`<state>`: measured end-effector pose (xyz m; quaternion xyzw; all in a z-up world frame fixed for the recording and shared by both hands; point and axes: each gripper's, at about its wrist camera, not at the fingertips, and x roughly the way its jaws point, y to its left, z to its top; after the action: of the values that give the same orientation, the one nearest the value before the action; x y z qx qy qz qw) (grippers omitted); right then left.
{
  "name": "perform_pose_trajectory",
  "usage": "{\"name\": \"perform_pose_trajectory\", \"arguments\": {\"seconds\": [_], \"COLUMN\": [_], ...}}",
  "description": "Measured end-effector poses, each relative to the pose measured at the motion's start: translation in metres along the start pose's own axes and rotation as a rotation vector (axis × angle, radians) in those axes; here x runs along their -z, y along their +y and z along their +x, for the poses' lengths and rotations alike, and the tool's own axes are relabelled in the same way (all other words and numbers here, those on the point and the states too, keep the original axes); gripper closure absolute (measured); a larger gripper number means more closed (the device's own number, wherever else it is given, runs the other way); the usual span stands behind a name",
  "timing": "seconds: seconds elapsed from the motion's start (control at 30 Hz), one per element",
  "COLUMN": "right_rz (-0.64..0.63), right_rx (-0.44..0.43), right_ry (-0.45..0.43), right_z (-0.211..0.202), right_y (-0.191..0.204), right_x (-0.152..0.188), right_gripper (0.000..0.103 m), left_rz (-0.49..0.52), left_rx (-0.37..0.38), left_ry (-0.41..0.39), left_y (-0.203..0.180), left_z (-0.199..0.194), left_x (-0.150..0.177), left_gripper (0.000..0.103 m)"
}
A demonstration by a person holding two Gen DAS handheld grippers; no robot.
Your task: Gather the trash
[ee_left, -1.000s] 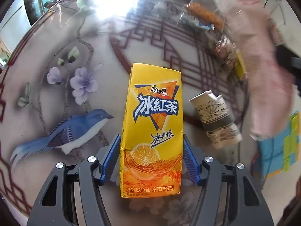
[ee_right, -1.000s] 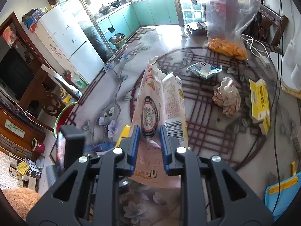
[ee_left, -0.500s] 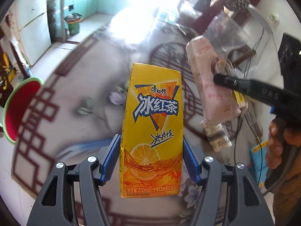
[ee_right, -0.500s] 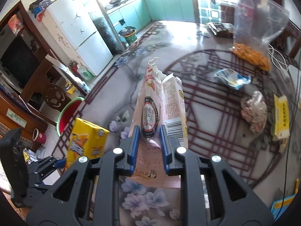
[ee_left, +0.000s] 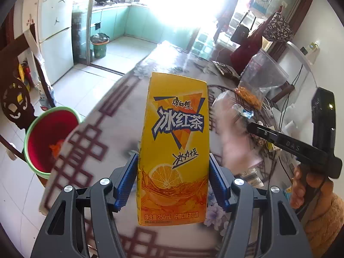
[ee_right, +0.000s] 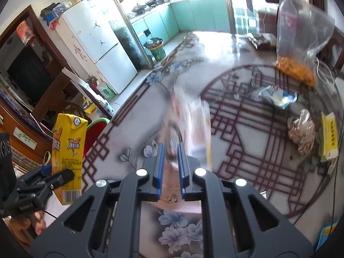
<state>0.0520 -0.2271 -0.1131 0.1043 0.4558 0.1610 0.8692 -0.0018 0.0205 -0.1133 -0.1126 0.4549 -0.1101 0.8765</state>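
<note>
My left gripper (ee_left: 173,161) is shut on a yellow iced-tea carton (ee_left: 176,129), held upright in the air above the table's left edge. The same carton (ee_right: 68,142) shows at the left of the right wrist view. My right gripper (ee_right: 172,148) holds a pink snack bag (ee_right: 191,120) between its blue pads; its jaws are closing tighter on it and the bag is blurred. In the left wrist view the pink bag (ee_left: 234,133) hangs just right of the carton. A red bin with a green rim (ee_left: 49,137) stands on the floor beside the table, left of and below the carton.
On the patterned table (ee_right: 247,150) lie a crumpled wrapper (ee_right: 302,131), a yellow box (ee_right: 329,137), a blue-white wrapper (ee_right: 277,96) and a clear bag of orange snacks (ee_right: 296,49). A white fridge (ee_right: 96,43) and a green waste bin (ee_right: 157,49) stand beyond.
The left gripper lifted the carton off the table and swung it toward the table's edge; the red bin came into view. The right gripper's pads drew closer on the pink bag.
</note>
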Motion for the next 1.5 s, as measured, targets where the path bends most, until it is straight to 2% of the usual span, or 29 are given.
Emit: {"name": "perform_pose_trajectory", "arguments": {"seconds": [0.1,0.23,0.3,0.33,0.37,0.4,0.43,0.5,0.63,0.73,0.8,0.83,0.9,1.0,1.13,1.4,1.5], "right_rz": [-0.013,-0.013,0.01,0.032,0.054,0.079,0.118,0.161,0.11,0.135,0.136,0.129,0.149,0.165,0.184,0.175,0.155], "right_rx": [0.004,0.027,0.023,0.022,0.032,0.046,0.061,0.07,0.199,0.234,0.269,0.29,0.265,0.285,0.278,0.23,0.209], "right_ry": [-0.012,-0.004,0.043,0.079,0.094,0.1,0.105,0.133,0.195,0.248,0.284,0.271,0.27,0.238,0.14,-0.035,-0.061], "right_z": [-0.004,-0.004,0.005,0.012,0.017,0.021,0.027,0.042,0.087,0.112,0.124,0.125,0.125,0.118,0.09,0.046,0.046], "right_y": [0.004,0.004,-0.003,-0.009,-0.013,-0.016,-0.021,-0.025,-0.011,-0.011,-0.01,-0.006,-0.003,0.006,0.032,0.095,0.118], "right_x": [-0.001,0.003,0.005,0.008,0.011,0.014,0.017,0.023,0.027,0.032,0.036,0.037,0.036,0.032,0.023,-0.01,-0.02], "right_gripper": [0.1,0.1,0.097,0.075,0.062,0.028,0.023,0.023,0.023,0.025,0.038,0.058,0.063,0.065,0.065,0.065,0.064], "left_rz": [0.01,0.029,0.032,0.032,0.035,0.04,0.047,0.06,0.103,0.132,0.141,0.144,0.147,0.155,0.161,0.164,0.156], "left_rx": [-0.003,-0.006,-0.004,0.001,0.01,0.016,0.026,0.043,0.066,0.062,0.056,0.054,0.052,0.05,0.057,0.072,0.073], "left_ry": [-0.011,-0.015,-0.007,-0.002,0.004,0.009,0.017,0.03,0.034,0.031,0.029,0.027,0.023,0.021,0.02,0.015,0.013], "left_y": [0.003,0.007,0.009,0.011,0.012,0.013,0.014,0.015,0.017,0.023,0.032,0.036,0.047,0.064,0.086,0.128,0.143], "left_z": [-0.004,-0.002,0.001,0.003,0.006,0.009,0.013,0.018,0.022,0.021,0.019,0.018,0.016,0.014,0.011,0.007,0.003], "left_x": [-0.006,-0.013,-0.015,-0.016,-0.017,-0.018,-0.019,-0.021,-0.029,-0.035,-0.039,-0.041,-0.047,-0.056,-0.066,-0.083,-0.087], "left_gripper": [0.043,0.043,0.043,0.043,0.043,0.043,0.043,0.043,0.043,0.043,0.043,0.043,0.043,0.043,0.043,0.043,0.043]}}
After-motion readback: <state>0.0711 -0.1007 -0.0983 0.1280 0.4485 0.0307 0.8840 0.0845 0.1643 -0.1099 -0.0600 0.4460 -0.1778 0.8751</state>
